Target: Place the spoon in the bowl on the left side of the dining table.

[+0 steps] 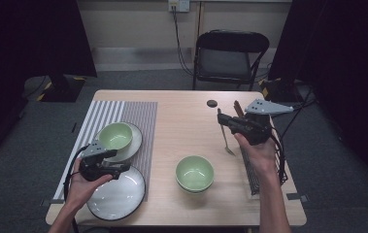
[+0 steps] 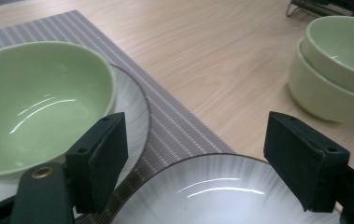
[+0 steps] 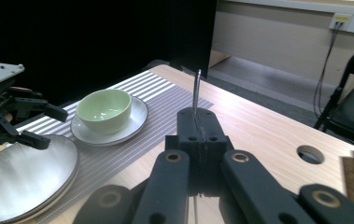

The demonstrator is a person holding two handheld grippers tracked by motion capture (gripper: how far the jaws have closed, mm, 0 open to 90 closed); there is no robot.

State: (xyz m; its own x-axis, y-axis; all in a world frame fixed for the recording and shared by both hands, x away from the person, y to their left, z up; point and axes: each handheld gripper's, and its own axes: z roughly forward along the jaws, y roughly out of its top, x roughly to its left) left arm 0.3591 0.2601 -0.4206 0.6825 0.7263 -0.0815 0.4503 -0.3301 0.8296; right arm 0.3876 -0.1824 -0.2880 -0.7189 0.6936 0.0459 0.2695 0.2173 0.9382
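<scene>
A: One fork (image 1: 225, 137) in play, pinched by its handle in the right gripper (image 1: 222, 118), jaws closed tight on it. In the high view the tines hang down over bare table (image 1: 181, 116), between the stacked green bowls (image 1: 194, 173) and the rack (image 1: 253, 171) at the right edge.

B: Grip looks thin. In the right gripper view only a narrow bit of handle (image 3: 196, 91) sits between the pads. Fork could pivot or slip out if the hand swings fast.

A: Agreed. A drop would likely land it on the wood, or clip the bowl stack if carried low across.

B: Left gripper (image 1: 121, 168)?

A: Jaws spread wide, holding nothing. Hovers over the near white plate (image 2: 221, 191), with the bowl-on-plate (image 1: 116, 135) just beyond on the striped placemat (image 1: 138, 114).

B: So that side is crowded. If the fork goes that way, the two grippers may foul each other, or the tines may chip the plate.

A: Also, open left jaws sit close above the plate rim. A dip could knock it.
</scene>
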